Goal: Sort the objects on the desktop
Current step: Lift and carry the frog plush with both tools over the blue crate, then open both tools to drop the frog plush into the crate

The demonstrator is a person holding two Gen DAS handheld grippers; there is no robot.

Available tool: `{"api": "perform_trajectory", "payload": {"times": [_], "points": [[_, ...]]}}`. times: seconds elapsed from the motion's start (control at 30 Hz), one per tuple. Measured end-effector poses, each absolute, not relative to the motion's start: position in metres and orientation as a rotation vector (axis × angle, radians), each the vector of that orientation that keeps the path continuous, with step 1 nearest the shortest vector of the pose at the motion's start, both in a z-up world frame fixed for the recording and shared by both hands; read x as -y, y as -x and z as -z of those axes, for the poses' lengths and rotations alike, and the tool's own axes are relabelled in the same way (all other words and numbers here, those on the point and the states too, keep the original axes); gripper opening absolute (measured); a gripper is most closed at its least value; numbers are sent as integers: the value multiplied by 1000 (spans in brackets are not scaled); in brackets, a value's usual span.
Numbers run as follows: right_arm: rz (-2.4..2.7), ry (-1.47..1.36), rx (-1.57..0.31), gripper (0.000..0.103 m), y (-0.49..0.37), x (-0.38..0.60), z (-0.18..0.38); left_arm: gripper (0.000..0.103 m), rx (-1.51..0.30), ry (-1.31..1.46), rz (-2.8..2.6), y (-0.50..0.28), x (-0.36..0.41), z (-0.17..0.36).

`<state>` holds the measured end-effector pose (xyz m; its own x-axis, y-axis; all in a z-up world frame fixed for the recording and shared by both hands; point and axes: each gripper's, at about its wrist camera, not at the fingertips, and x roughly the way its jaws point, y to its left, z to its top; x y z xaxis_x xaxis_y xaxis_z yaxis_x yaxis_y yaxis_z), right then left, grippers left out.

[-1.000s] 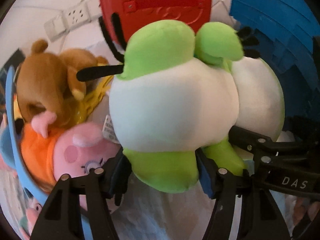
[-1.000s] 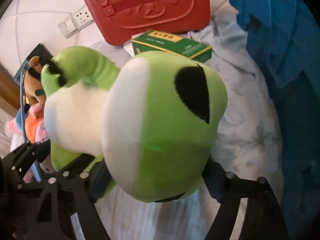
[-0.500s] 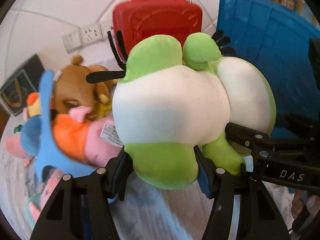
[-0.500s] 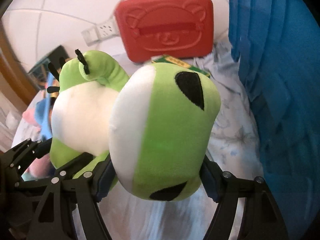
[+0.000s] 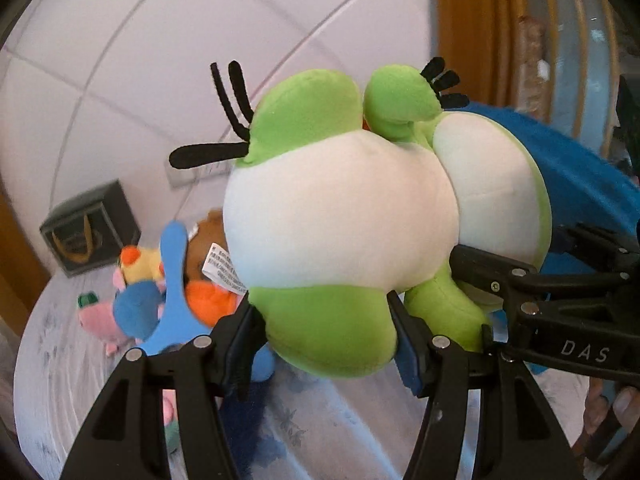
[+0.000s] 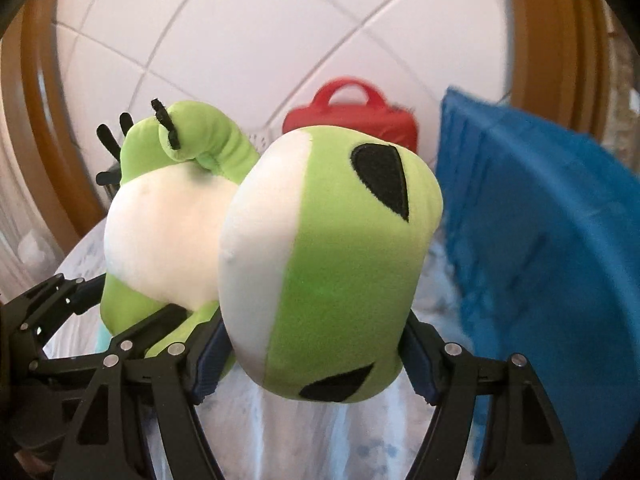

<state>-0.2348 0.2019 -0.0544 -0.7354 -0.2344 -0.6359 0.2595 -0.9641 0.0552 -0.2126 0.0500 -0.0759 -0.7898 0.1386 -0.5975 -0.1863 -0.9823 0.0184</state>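
- The green frog plush (image 5: 340, 216) hangs above the tabletop (image 5: 80, 368), near the blue bin (image 6: 540, 260).
- The left gripper (image 5: 326, 344) pinches a foot; the right gripper (image 6: 316, 360) clamps the head, jaws partly spread.
- It looks soft, light and squashy; its bulk suits gripping.
- It hides most of the toy pile (image 5: 160, 292).

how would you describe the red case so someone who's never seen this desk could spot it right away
Start at the white tiled wall at the back of the cloth-covered desk. The red case stands upright against it, just left of the big blue bin and behind the green and white plush toy. It is the only red thing there, hard-shelled, with a looped carry handle on top.
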Motion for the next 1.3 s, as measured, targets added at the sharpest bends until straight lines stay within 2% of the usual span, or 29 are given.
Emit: {"api": "perform_trajectory", "payload": {"times": [0.3,0.6,0.83,0.97,1.2,1.3], "points": [[2915,-799,-21,74,168,-259,-17,59,-164,675,-2746,179,-109,10],[3069,-693,-18,74,157,-382,-63,59,-209,530,-2662,184,-249,-27],[3099,-711,-91,74,185,-496,-84,60,-210,570,-2641,211,-374,-50],[3065,-741,-133,74,205,-538,-89,60,-226,654,-2655,231,-409,-52],[2996,-771,-97,75,237,-576,-72,60,-259,798,-2706,246,-455,-51],[2974,-795,-59,81,250,-589,-64,64,-249,848,-2711,261,-458,-44]]}}
